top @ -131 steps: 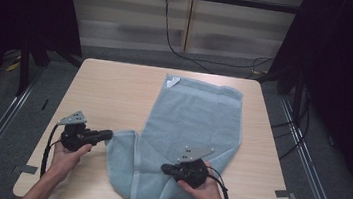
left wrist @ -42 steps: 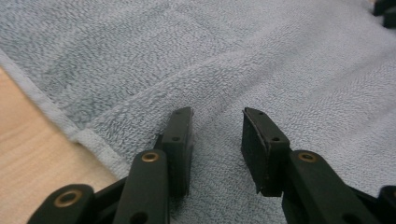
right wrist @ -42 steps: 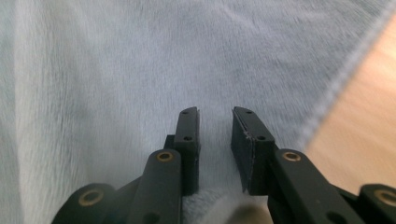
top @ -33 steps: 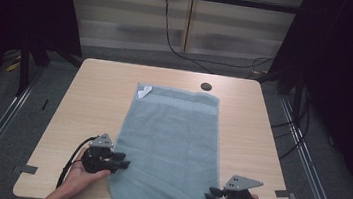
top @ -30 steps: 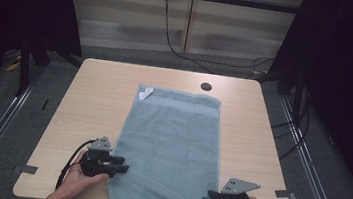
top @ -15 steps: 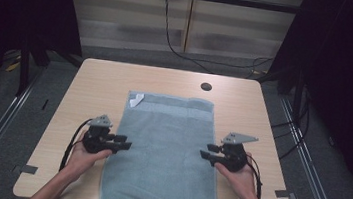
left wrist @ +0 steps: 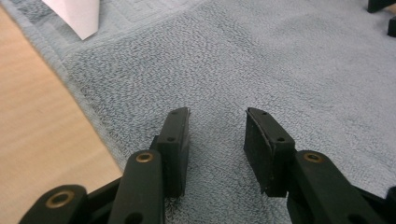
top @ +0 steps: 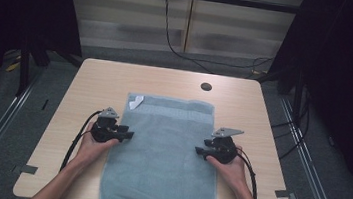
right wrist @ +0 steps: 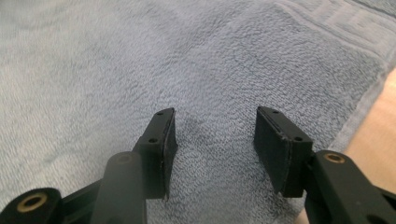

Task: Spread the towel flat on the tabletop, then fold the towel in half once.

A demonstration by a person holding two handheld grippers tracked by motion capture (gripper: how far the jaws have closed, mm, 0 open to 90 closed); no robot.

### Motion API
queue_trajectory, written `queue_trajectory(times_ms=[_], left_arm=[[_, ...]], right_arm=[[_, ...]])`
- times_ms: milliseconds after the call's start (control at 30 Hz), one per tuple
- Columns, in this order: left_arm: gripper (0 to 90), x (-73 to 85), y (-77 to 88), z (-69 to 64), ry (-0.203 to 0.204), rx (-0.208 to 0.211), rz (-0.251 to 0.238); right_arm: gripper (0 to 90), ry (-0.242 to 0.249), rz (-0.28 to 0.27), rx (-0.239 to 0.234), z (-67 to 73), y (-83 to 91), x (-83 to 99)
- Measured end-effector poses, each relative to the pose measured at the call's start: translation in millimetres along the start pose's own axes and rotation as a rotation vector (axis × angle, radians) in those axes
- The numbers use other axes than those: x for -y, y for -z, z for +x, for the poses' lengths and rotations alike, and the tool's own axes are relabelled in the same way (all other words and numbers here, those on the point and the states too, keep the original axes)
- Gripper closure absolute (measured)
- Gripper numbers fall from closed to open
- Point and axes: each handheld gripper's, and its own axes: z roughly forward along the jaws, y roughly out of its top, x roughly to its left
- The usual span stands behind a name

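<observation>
You have one towel (top: 166, 153), one white tag (top: 136, 101) on its far left corner, two grippers, and one dark hole (top: 206, 87) in the tabletop (top: 96, 80). The towel lies flat along the middle of the tabletop, and its near end hangs over the near edge.

Your left gripper (top: 125, 135) is at the left edge of the towel, about halfway along it, and points inward. Its fingers (left wrist: 175, 140) are apart, with only towel surface under the gap between them; they pinch no fold.

Your right gripper (top: 202, 152) is at the right edge, opposite to the left one, and also points inward. Its fingers (right wrist: 161, 140) have just been opening and now stand wide, and between them there is only the flat towel below. In the right gripper view, the towel's edge and bare tabletop are just beside the right finger.
</observation>
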Motion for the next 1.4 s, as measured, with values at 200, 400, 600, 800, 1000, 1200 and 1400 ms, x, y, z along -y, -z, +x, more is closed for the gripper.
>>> queue_trajectory(times_ms=[200, 400, 600, 800, 1000, 1200, 1400], left_arm=[[60.0, 8.8, 5.8, -15.3, -0.019, 0.042, 0.009], [60.1, 25.1, 19.6, -34.7, -0.027, 0.089, 0.016], [60.0, 42.1, 37.1, -51.0, -0.036, 0.102, 0.029], [58.1, 54.1, 49.3, -63.2, -0.027, 0.131, 0.042], [54.2, 56.8, 55.3, -70.5, -0.022, 0.133, 0.064], [53.2, 32.8, 43.9, -60.8, -0.047, 0.09, 0.023], [52.9, 32.9, 35.0, -52.2, -0.049, 0.068, 0.056]], right_arm=[[49.5, -0.017, -0.022, -0.063, 10.3, 20.5, 22.5], [49.2, -0.033, -0.01, -0.078, 22.7, 34.9, 35.3], [49.2, -0.04, -0.013, -0.107, 35.0, 42.7, 43.8], [49.3, -0.027, 0.008, -0.123, 59.3, 58.7, 58.6], [49.0, -0.019, 0.025, -0.155, 76.7, 70.6, 69.4], [41.6, -0.073, -0.052, -0.146, 57.0, 70.8, 54.7], [38.6, -0.087, -0.088, -0.053, 22.2, 63.6, 32.3]])
